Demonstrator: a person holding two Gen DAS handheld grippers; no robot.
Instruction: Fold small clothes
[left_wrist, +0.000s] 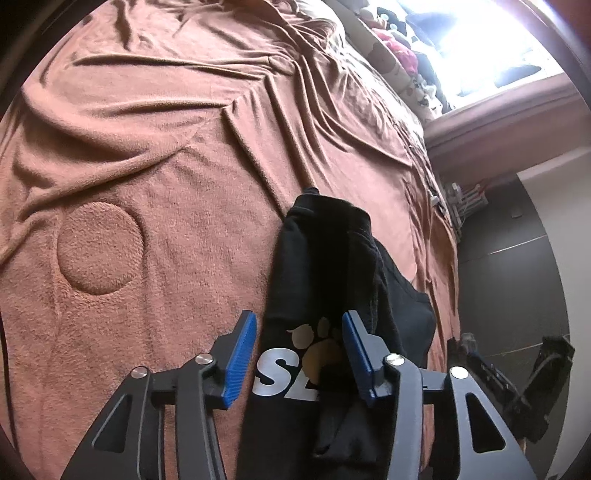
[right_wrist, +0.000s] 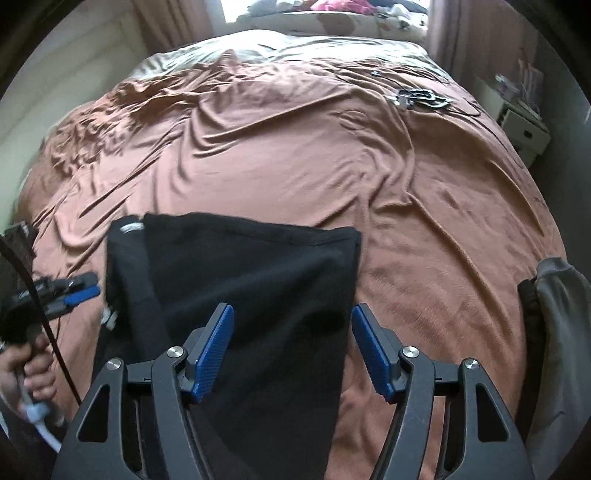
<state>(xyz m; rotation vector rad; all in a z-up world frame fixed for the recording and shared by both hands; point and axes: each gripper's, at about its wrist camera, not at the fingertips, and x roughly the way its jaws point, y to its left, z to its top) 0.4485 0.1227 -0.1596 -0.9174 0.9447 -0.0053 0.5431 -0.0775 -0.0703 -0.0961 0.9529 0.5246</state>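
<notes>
Black tee (right_wrist: 236, 280) btwn open grippers (right_wrist: 291, 350) (unpinched)

One black garment (right_wrist: 240, 280), two hand-held grippers (right_wrist: 291, 347)

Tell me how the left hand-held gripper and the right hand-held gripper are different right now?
The left hand-held gripper has its blue pads closer together, around a bunched part of the black garment near its paw print; the right hand-held gripper gapes wider, over the garment's flat edge, gripping nothing. Both have black arms and blue pads, and both hang over the brown blanket.
</notes>
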